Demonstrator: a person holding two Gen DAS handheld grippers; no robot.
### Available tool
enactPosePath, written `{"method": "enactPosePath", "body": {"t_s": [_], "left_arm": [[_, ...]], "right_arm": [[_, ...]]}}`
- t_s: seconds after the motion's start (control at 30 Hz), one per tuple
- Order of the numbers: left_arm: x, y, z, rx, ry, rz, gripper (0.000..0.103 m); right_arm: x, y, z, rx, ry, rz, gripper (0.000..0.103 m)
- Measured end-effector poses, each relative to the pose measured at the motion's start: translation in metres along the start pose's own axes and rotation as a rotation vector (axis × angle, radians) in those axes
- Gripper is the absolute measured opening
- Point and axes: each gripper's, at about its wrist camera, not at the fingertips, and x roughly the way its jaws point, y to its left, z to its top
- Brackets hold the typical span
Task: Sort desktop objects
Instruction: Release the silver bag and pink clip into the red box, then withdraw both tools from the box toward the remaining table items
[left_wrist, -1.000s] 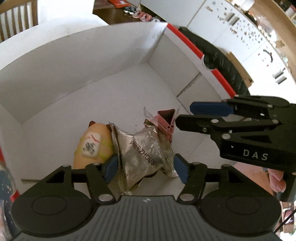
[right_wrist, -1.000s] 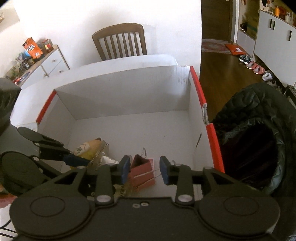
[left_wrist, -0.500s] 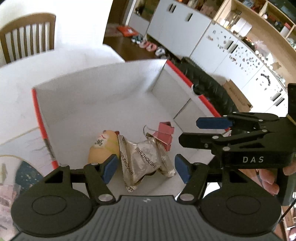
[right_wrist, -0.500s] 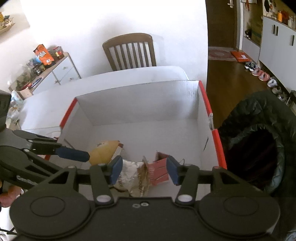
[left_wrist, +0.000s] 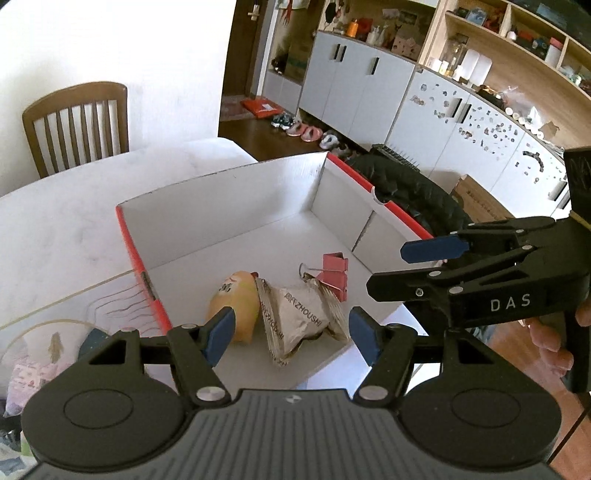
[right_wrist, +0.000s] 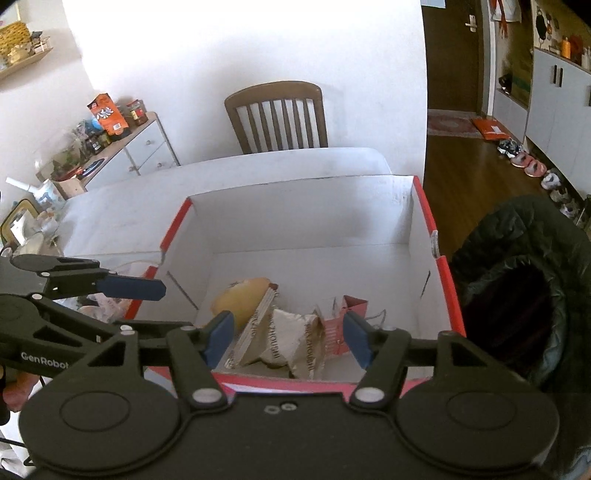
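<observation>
A white box with red rim (left_wrist: 127, 236) (right_wrist: 439, 266) sits on the table. Inside lie a yellow toy (left_wrist: 238, 306) (right_wrist: 240, 299), a silver snack packet (left_wrist: 301, 314) (right_wrist: 291, 339) and a pink binder clip (left_wrist: 335, 267) (right_wrist: 351, 310). My left gripper (left_wrist: 291, 334) is open and empty, held above the box's near edge. My right gripper (right_wrist: 286, 339) is open and empty, above the box's near rim; it also shows in the left wrist view (left_wrist: 432, 249). The left gripper shows in the right wrist view (right_wrist: 129, 288).
A wooden chair (right_wrist: 277, 118) stands behind the white table (right_wrist: 221, 177). A black jacket (right_wrist: 517, 288) hangs to the right of the box. Patterned items (left_wrist: 48, 350) lie on the table left of the box. A cluttered dresser (right_wrist: 122, 147) is at the far left.
Both grippers have pulled up and back from the box. The right gripper opened, leaving the pink binder clip in the box. The items in the box lie still.
</observation>
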Motion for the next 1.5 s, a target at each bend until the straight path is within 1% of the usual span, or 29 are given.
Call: {"method": "enactPosePath", "body": {"t_s": [0.03, 0.07, 0.13, 0.2, 0.23, 0.3, 0.37, 0.5, 0.6, 0.67, 0.7, 0.73, 0.83, 1.1, 1.3, 1.5], "left_arm": [[-0.003, 0.0, -0.003, 0.004, -0.004, 0.002, 0.072], [-0.006, 0.001, -0.006, 0.007, -0.009, 0.005, 0.072], [-0.013, 0.004, -0.012, 0.008, -0.013, 0.0, 0.072], [-0.022, 0.009, -0.019, 0.008, -0.016, -0.005, 0.073], [-0.026, 0.012, -0.023, 0.008, -0.018, -0.004, 0.077], [-0.035, 0.019, -0.03, 0.011, -0.021, 0.001, 0.081], [-0.046, 0.028, -0.039, 0.012, -0.027, 0.004, 0.081], [-0.064, 0.046, -0.055, -0.005, -0.036, 0.014, 0.087], [-0.076, 0.063, -0.066, -0.022, -0.034, 0.017, 0.087], [-0.083, 0.075, -0.073, -0.034, -0.035, 0.028, 0.091], [-0.087, 0.082, -0.078, -0.043, -0.039, 0.034, 0.098], [-0.091, 0.089, -0.082, -0.048, -0.041, 0.039, 0.103], [-0.103, 0.109, -0.095, -0.067, -0.042, 0.049, 0.103], [-0.127, 0.159, -0.13, -0.09, -0.03, 0.086, 0.103], [-0.128, 0.181, -0.157, -0.064, 0.004, 0.108, 0.103], [-0.122, 0.198, -0.177, -0.054, 0.038, 0.12, 0.103]], "right_arm": [[-0.002, 0.004, -0.001, -0.007, -0.003, -0.002, 0.066], [-0.004, 0.007, -0.002, -0.012, -0.008, -0.004, 0.07], [-0.007, 0.015, -0.005, -0.023, -0.016, -0.011, 0.073], [-0.011, 0.022, -0.007, -0.032, -0.021, -0.017, 0.073], [-0.012, 0.026, -0.009, -0.031, -0.023, -0.018, 0.073], [-0.014, 0.033, -0.012, -0.028, -0.026, -0.019, 0.075], [-0.016, 0.041, -0.015, -0.028, -0.033, -0.024, 0.078], [-0.016, 0.061, -0.02, -0.026, -0.041, -0.027, 0.081], [-0.013, 0.076, -0.024, -0.019, -0.041, -0.025, 0.084], [-0.011, 0.088, -0.026, -0.017, -0.041, -0.027, 0.087], [-0.009, 0.094, -0.026, -0.018, -0.042, -0.028, 0.088], [-0.007, 0.101, -0.027, -0.021, -0.043, -0.03, 0.089], [-0.003, 0.121, -0.028, -0.021, -0.048, -0.037, 0.091], [0.011, 0.173, -0.033, -0.018, -0.043, -0.038, 0.091], [0.021, 0.207, -0.038, -0.011, -0.044, -0.041, 0.096], [0.04, 0.237, -0.044, 0.0, -0.023, -0.054, 0.097]]}}
